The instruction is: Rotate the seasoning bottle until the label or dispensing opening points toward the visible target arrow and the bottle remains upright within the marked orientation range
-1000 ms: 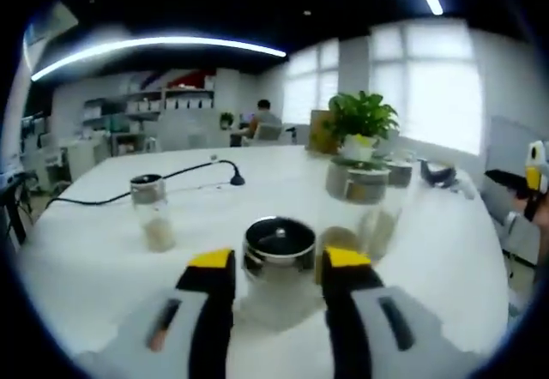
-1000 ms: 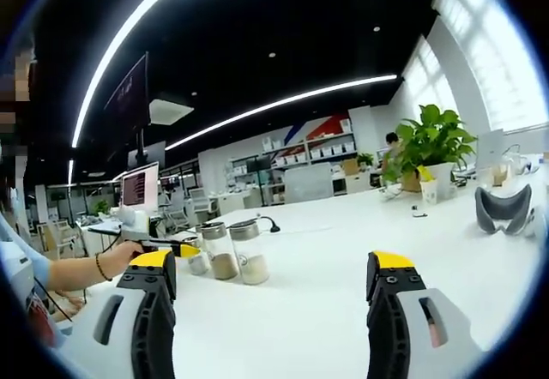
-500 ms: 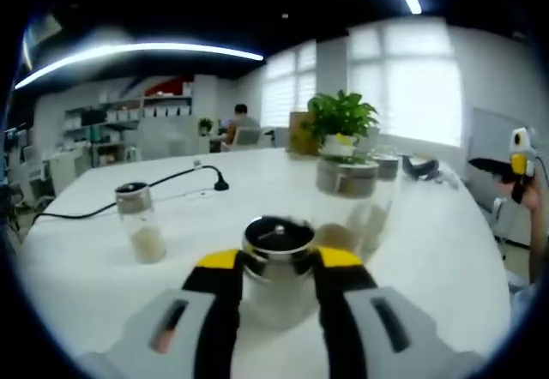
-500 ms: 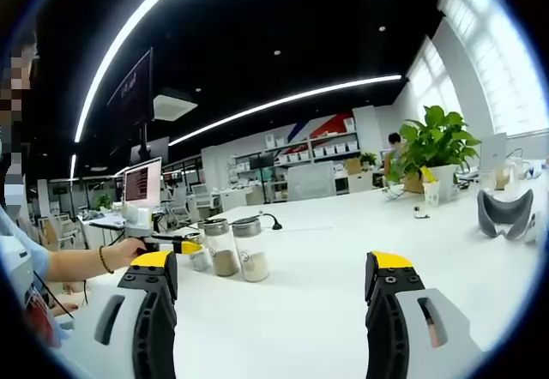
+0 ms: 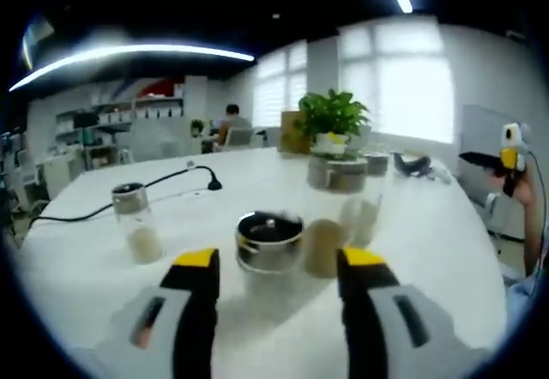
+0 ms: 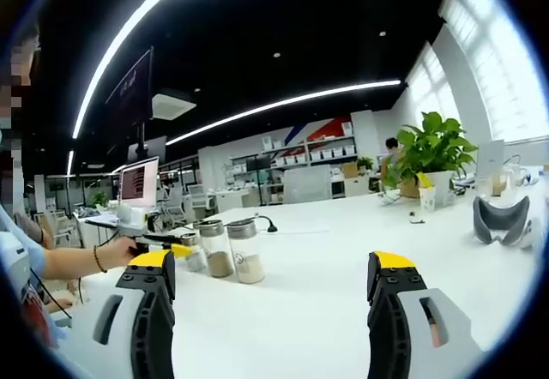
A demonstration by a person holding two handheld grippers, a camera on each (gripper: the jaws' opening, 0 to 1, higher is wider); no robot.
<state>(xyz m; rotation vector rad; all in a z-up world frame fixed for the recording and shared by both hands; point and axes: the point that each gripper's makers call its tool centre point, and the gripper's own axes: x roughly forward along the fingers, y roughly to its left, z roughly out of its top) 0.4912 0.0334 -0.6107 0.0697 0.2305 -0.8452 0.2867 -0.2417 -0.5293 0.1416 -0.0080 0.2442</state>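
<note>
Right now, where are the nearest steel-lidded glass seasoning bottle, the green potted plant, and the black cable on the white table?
Steel-lidded glass seasoning bottle [image 5: 268, 235]: left gripper view, on its lid.
Green potted plant [image 5: 331, 115]: left gripper view, on its leaves.
Black cable [image 5: 176, 178]: left gripper view, mid-length.

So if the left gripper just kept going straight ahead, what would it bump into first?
Most likely the clear glass seasoning bottle with the shiny metal lid, standing upright on the white table between the left gripper's open yellow-tipped jaws. Another jar behind it looks farther off, though depth is hard to judge.

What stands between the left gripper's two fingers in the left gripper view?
The seasoning bottle with a metal cap stands upright between the left gripper fingers, which are spread apart from it.
</note>
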